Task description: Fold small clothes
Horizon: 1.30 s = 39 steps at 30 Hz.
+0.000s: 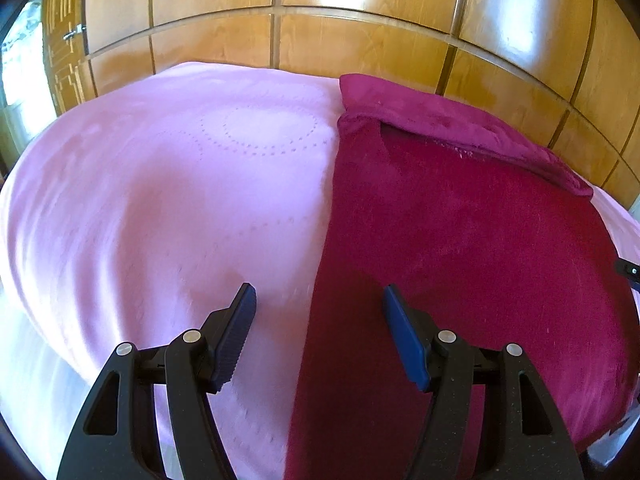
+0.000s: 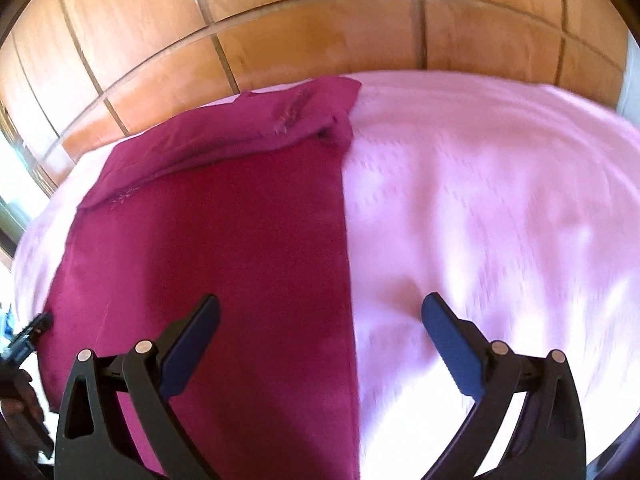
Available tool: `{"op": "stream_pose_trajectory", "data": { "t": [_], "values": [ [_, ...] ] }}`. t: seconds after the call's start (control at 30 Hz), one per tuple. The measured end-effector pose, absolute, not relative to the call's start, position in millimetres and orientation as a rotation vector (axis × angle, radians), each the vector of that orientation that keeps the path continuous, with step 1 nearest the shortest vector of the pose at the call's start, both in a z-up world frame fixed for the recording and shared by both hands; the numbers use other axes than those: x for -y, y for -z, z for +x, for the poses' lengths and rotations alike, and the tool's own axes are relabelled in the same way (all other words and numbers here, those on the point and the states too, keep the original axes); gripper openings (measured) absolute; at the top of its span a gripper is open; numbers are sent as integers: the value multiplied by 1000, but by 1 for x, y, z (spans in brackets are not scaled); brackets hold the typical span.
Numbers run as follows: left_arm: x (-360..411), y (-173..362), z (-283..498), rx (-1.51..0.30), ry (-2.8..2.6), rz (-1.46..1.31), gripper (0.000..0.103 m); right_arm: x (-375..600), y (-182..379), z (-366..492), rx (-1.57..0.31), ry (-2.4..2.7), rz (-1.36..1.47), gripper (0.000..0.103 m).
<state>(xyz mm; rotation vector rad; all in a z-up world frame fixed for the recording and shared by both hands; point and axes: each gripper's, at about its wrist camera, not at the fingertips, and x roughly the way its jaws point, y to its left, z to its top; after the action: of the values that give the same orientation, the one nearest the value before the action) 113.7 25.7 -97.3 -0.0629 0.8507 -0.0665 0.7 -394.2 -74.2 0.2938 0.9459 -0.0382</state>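
A magenta cloth lies flat on a pink bedspread, its far end folded over into a thick band. My left gripper is open and empty, hovering over the cloth's left edge. In the right wrist view the same cloth lies left of centre with its folded far band. My right gripper is open and empty, straddling the cloth's right edge above the bedspread.
Wooden wardrobe panels stand behind the bed, also in the right wrist view. A bright window is at far left. The other gripper's tip shows at the cloth's left edge.
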Motion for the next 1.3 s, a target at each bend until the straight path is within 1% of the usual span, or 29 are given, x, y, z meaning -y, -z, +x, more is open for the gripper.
{"op": "stream_pose_trajectory", "data": {
  "t": [0.13,0.27,0.4,0.47,0.53,0.57,0.6,0.63,0.67,0.7,0.73,0.77,0.9,1.03,1.2,1.3],
  "values": [
    [-31,97,102,-868,66,-64,68,389,72,-21,-961,-6,288,95],
    [-36,96,88,-895,83,-56,68,378,71,-42,-993,-50,248,91],
    [-48,99,72,-965,132,-89,68,369,69,-73,-1039,-87,214,83],
    [-55,104,62,-1024,192,-133,61,368,69,-85,-1065,-98,218,78],
    [-56,110,55,-1079,262,-156,49,367,70,-98,-1103,-113,213,67],
    [-56,112,52,-1098,296,-166,44,366,72,-103,-1115,-120,213,64],
    [-55,116,49,-1118,335,-178,32,365,73,-105,-1129,-129,215,56],
    [-53,118,48,-1129,355,-179,19,364,74,-107,-1154,-146,213,46],
    [-52,118,46,-1130,375,-171,12,362,74,-107,-1167,-163,212,41],
    [-52,116,45,-1119,390,-171,7,362,73,-107,-1174,-178,219,27],
    [-54,111,44,-1104,418,-191,6,362,69,-106,-1174,-196,239,14],
    [-57,106,45,-1090,440,-214,6,363,65,-105,-1164,-220,268,8],
    [-64,80,49,-1005,534,-313,5,364,45,-89,-1081,-288,380,8],
    [-64,60,70,-933,604,-413,5,371,30,-60,-991,-301,469,8],
    [-62,49,106,-872,625,-501,5,388,25,-23,-928,-260,565,8],
    [-57,48,133,-858,600,-509,5,396,27,2,-920,-231,588,8]
  ]
}}
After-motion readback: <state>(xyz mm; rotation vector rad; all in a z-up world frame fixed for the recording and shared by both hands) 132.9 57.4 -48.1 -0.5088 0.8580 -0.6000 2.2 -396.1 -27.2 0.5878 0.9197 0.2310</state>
